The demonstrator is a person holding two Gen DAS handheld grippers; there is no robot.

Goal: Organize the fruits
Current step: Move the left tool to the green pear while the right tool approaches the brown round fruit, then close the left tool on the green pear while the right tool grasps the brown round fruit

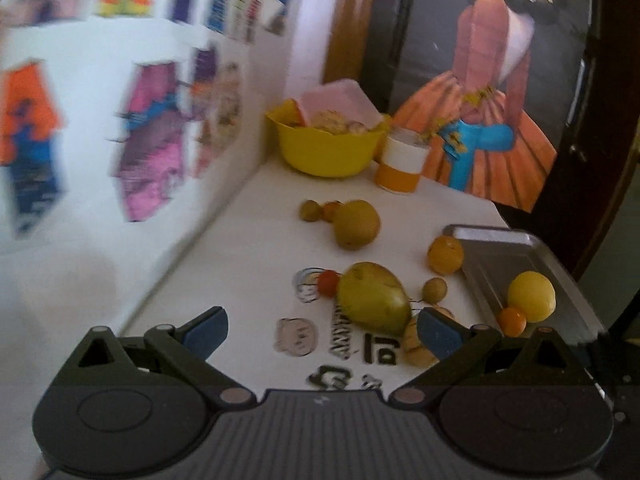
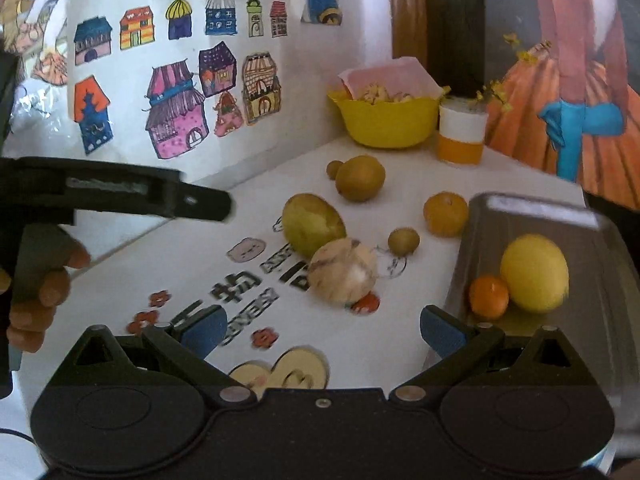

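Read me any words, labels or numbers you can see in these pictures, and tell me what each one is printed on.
Large dark characters on the white table cover: look like Chinese characters; blurred, not readable.
Slanted line of Latin capitals below them on the cover: too blurred to spell out.
House drawings on the wall sheet: no legible words.
Orange-and-white cup: no text visible.

On the table (image 2: 400, 344), a tray (image 2: 600, 320) sat at the right, holding a lemon (image 2: 534, 272) with a small orange (image 2: 489, 296) touching its left. Left of the tray lay a mango (image 2: 312, 222); behind it, a bowl (image 2: 386, 126) with a cup (image 2: 460, 134) to its right.
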